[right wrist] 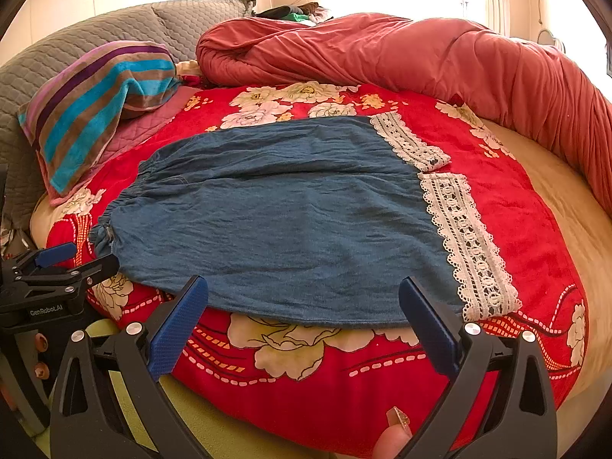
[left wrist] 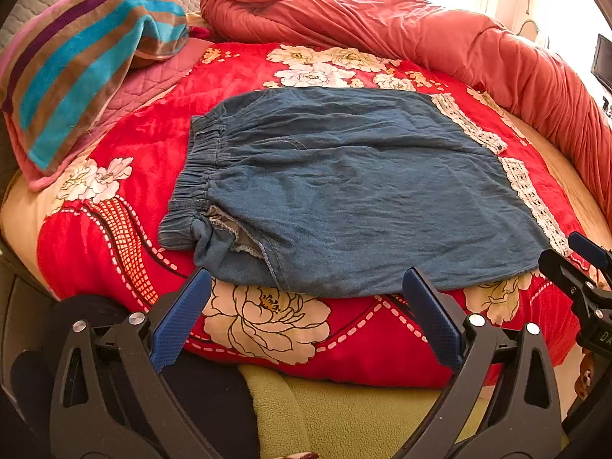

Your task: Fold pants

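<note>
Blue denim pants point(left wrist: 344, 187) with white lace cuffs point(left wrist: 535, 195) lie flat on a red floral blanket point(left wrist: 145, 145), elastic waistband to the left, cuffs to the right. They also show in the right wrist view point(right wrist: 275, 222), with the lace cuffs point(right wrist: 470, 244) at the right. My left gripper point(left wrist: 306, 283) is open and empty at the pants' near edge, toward the waistband end. My right gripper point(right wrist: 304, 290) is open and empty at the near edge, toward the cuff end. Each gripper shows in the other's view: the right one point(left wrist: 581, 264), the left one point(right wrist: 65, 264).
A striped pillow point(left wrist: 88, 65) lies at the back left on a pink quilted pad. A rolled red duvet point(left wrist: 420, 34) runs along the back and right. Grey headboard cushions point(right wrist: 114, 30) stand behind. A green fleece point(left wrist: 344, 413) lies at the bed's near edge.
</note>
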`<state>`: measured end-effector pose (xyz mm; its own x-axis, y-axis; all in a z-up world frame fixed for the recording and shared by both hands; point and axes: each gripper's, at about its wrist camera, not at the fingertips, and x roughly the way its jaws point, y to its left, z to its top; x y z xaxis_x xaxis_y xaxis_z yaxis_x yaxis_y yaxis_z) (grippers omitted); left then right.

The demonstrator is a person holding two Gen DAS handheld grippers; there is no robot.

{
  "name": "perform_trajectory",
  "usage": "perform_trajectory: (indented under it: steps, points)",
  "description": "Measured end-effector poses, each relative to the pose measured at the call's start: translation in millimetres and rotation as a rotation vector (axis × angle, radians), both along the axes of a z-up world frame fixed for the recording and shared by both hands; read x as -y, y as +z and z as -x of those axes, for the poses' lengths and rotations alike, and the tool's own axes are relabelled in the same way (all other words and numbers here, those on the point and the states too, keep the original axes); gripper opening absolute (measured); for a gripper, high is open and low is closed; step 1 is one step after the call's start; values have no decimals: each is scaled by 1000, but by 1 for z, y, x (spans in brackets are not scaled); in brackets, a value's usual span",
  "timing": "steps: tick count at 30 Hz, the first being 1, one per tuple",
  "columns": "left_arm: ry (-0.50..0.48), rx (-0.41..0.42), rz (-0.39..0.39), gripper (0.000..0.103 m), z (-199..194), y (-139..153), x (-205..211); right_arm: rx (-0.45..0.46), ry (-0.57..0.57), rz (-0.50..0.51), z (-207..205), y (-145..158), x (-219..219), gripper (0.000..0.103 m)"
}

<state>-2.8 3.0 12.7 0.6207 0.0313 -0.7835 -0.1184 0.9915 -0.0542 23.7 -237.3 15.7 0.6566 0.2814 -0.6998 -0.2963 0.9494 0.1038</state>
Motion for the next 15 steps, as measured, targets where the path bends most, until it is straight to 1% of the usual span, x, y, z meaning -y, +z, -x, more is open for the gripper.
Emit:
perform_trajectory:
  steps: [15]
  points:
    - [8, 1, -11, 94, -3, 4, -1, 1, 12, 5, -4, 2, -3, 99]
